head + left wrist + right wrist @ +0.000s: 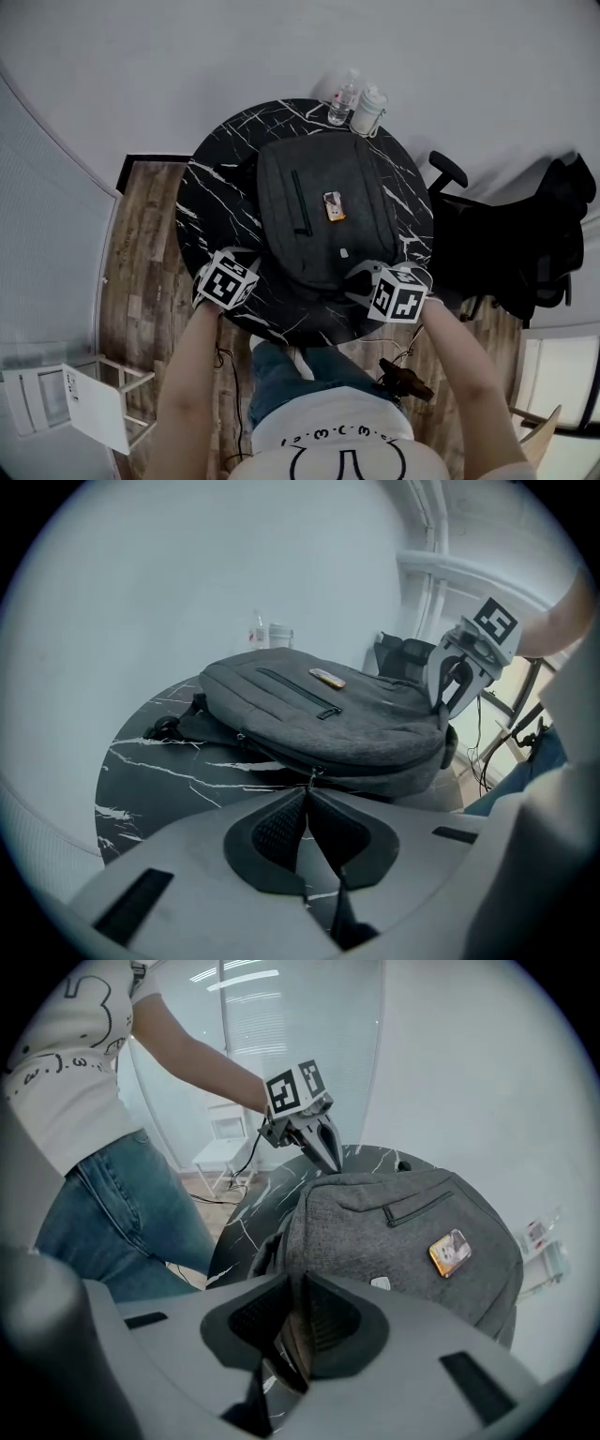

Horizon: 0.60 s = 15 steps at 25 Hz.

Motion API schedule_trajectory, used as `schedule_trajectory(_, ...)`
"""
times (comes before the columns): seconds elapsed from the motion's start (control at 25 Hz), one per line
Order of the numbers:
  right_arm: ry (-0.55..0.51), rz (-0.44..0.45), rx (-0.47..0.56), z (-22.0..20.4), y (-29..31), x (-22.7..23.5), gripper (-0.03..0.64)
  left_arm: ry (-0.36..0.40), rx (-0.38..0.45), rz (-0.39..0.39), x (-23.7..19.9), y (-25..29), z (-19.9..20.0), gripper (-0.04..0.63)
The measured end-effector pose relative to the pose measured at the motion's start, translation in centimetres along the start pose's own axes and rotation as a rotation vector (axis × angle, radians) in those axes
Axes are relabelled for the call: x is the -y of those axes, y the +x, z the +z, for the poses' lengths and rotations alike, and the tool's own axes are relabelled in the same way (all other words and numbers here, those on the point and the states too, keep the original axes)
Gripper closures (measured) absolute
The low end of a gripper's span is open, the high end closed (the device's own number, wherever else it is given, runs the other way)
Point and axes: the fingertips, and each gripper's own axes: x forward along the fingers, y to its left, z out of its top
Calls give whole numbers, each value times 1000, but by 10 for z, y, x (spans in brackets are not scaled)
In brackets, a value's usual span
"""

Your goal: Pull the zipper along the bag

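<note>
— Bag [319, 202] and jaws: how are they placed?
— The zipper pull [312, 777], at the bag's near side, is pinched by the clenched left gripper [307, 790]. A dark strap [292, 1333] is clamped in the right gripper [299, 1274].
— And around it?
— The bag is laid in the middle of the table [211, 187], which is black marble. Two bottles [345, 98] are seen at its far edge, with wood floor [141, 244] below.
</note>
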Motion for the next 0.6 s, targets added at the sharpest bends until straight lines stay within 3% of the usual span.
schedule_trajectory(0.6,59,45,18,7,6,-1,509,24,-99,163,-92,34,29,572)
